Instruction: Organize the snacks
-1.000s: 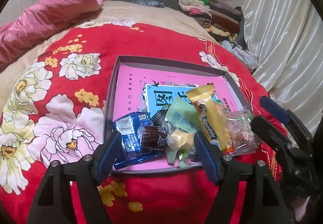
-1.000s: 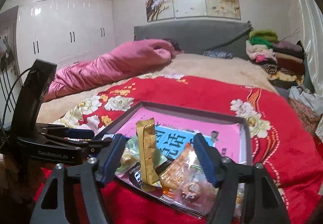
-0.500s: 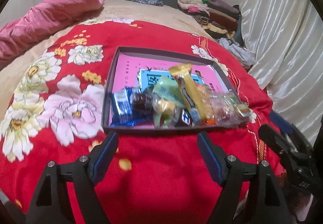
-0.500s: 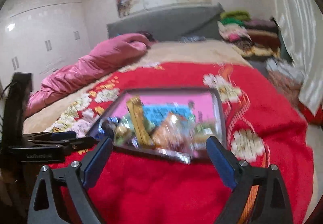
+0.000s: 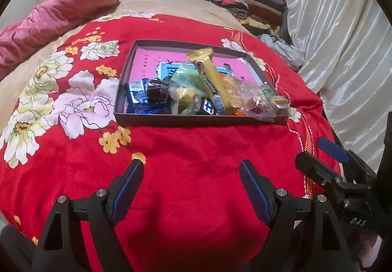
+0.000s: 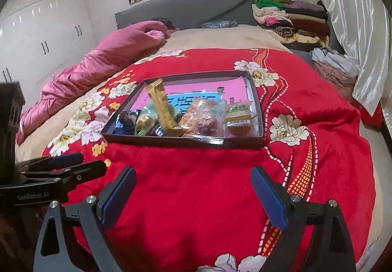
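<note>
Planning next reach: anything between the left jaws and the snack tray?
Nothing visible. Only bare red blanket lies between the open, empty left gripper and the tray. The right gripper is off to the side, also open.

Both cameras looked forward and down along their own fingers, from near the bed's foot toward the headboard (image 6: 186, 11). The left view sat left of the tray (image 5: 186, 121), the right view right of it, both a little back from it. They shared the tray, red blanket (image 5: 196, 149) and clothes pile (image 6: 294, 17); each caught the other hand-held gripper at its edge.
</note>
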The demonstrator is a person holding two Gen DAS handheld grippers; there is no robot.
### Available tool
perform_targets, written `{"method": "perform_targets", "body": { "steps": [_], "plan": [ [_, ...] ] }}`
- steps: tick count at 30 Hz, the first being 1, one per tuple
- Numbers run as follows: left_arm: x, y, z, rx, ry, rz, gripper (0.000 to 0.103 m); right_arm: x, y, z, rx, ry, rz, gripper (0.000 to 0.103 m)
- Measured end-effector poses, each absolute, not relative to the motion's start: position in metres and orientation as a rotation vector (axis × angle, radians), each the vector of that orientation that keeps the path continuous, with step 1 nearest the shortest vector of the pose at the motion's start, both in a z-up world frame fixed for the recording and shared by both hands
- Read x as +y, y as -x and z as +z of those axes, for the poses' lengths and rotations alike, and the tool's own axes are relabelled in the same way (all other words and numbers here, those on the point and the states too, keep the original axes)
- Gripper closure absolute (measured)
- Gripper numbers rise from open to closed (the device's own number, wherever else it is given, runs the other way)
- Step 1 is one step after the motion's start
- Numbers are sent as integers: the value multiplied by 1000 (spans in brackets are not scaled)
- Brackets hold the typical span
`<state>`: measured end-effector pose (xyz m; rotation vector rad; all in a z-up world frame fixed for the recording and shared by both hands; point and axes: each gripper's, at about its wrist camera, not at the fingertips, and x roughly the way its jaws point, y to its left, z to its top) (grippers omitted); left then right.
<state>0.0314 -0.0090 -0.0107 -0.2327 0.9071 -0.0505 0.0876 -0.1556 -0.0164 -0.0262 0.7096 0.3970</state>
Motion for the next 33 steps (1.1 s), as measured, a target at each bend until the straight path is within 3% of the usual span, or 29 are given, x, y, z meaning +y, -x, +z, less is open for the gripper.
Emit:
{"method": "perform_targets", "body": {
  "steps": [33],
  "plan": [
    [-15, -17, 2, 897, 193, -33, 21, -156, -88, -21, 731, 53, 356, 9]
  ]
}}
